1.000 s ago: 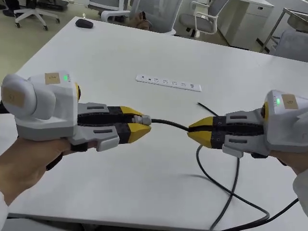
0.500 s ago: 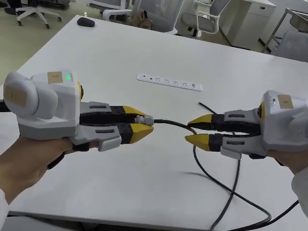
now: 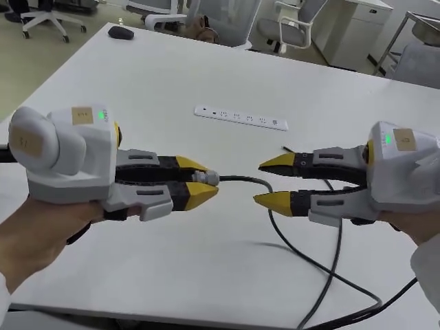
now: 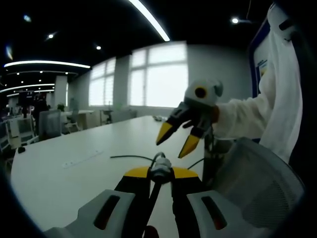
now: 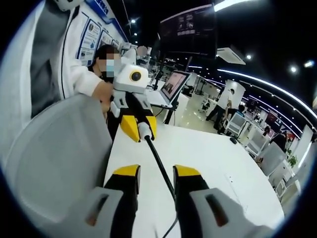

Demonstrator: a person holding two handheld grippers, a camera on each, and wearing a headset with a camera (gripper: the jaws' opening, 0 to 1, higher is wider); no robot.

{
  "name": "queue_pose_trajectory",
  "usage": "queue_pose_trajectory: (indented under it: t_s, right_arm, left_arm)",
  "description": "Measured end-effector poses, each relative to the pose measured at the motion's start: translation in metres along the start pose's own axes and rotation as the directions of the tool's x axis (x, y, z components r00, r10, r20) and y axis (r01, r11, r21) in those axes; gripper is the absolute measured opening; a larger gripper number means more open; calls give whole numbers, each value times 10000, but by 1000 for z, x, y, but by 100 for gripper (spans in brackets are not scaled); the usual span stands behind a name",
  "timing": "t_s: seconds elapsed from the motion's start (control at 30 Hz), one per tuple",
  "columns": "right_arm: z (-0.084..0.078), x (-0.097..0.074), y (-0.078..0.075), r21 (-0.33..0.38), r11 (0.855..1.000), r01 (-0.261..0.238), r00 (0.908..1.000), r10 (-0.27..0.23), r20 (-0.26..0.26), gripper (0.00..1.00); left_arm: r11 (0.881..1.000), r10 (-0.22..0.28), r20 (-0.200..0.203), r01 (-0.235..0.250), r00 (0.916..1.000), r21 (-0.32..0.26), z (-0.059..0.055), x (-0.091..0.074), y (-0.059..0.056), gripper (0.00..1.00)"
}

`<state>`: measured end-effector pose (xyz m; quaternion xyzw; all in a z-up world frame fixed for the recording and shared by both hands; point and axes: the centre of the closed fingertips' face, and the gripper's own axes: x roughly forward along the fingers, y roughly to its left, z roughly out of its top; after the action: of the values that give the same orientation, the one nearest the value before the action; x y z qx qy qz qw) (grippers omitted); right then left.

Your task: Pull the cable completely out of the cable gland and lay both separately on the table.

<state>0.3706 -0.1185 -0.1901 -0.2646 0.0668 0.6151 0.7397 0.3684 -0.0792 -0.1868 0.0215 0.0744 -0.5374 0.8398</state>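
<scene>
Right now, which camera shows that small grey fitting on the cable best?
The left gripper view: the cable gland sits close and centred, clamped in the left tongs. The head view shows it small, side-on; the right gripper view shows it distant, end-on.

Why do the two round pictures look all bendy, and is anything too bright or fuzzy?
Left gripper view: a fisheye lens curves the room, the windows glare white, and the close cable gland looks a bit soft. Right gripper view: same curving, dark ceiling with bright light strips, cable sharp. Head view: no bending, even bright light, faint soft shadows on the table.
</scene>
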Motion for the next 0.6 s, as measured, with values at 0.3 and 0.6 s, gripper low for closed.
queue_pose_trajectory:
  t_s: [0.3, 0.6]
  right_arm:
    - [4, 22, 6, -652, 9960, -607, 9981, 598, -164, 19]
    - [5, 26, 1, -933, 9924, -797, 9968, 791, -105, 6]
  left_arm:
    - [9999, -112, -43, 112, 9999, 38, -1, 1, -2, 17]
    - [9999, -125, -37, 125, 9999, 40, -1, 0, -1, 17]
